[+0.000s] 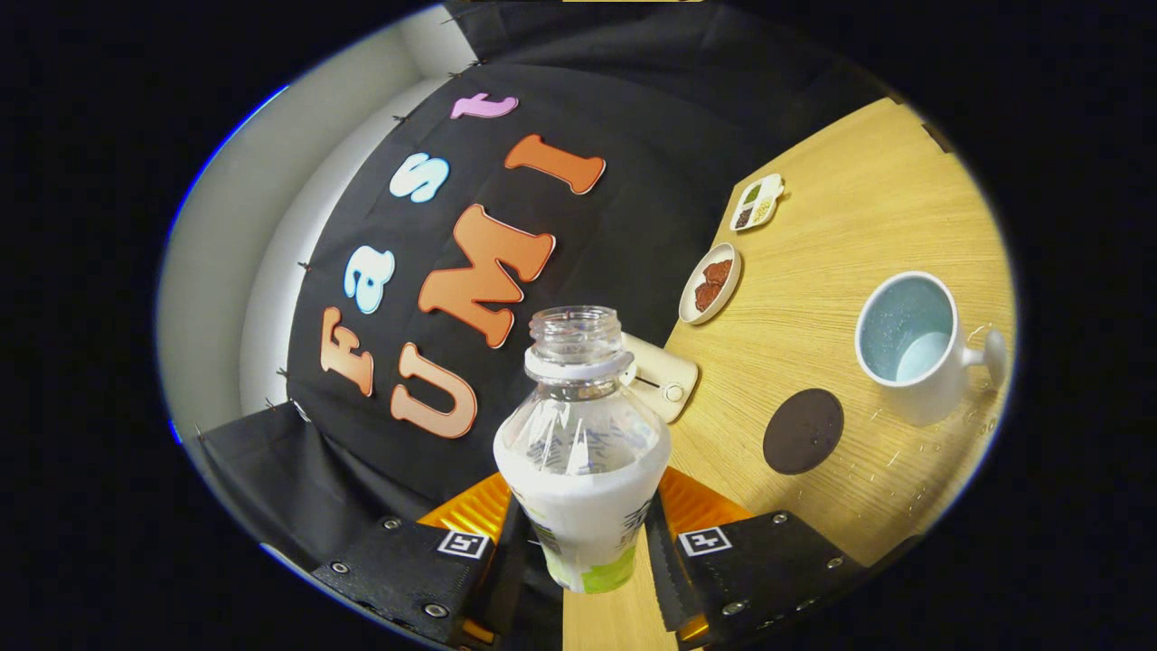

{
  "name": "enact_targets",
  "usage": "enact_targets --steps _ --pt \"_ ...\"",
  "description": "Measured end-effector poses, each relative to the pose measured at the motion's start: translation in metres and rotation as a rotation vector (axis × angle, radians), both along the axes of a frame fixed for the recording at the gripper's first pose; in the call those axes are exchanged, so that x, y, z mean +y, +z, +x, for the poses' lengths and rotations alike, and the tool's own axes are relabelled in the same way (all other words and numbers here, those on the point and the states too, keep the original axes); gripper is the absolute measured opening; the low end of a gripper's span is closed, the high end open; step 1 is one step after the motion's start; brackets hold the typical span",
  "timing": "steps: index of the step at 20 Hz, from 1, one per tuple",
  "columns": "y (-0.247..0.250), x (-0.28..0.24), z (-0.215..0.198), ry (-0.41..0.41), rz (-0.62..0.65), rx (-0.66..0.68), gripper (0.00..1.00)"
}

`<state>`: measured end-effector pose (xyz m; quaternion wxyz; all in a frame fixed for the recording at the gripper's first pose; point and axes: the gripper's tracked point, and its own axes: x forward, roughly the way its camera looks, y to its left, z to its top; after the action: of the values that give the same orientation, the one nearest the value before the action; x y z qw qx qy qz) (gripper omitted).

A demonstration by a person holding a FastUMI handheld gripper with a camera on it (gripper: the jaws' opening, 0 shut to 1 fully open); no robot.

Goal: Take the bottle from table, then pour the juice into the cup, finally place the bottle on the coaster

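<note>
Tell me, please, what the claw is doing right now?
Claw: closed on the uncapped bottle, both fingers pressing its sides.

We are in a staged recording booth, not a real home: black cloth (633,217) is pinned up as a backdrop against a plain white wall (226,271), and a light wooden table (868,226) carries props, a plate of snacks (710,283) and a divided dish (757,202).
</note>
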<state>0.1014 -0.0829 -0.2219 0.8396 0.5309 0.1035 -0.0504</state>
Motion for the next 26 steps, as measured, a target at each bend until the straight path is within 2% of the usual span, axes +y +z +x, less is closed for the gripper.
enact_targets --steps 12,26 --pt "0.006 -0.014 0.001 -0.108 0.333 -0.012 0.61" --pt "0.013 -0.022 0.003 -0.163 0.467 -0.004 0.61"
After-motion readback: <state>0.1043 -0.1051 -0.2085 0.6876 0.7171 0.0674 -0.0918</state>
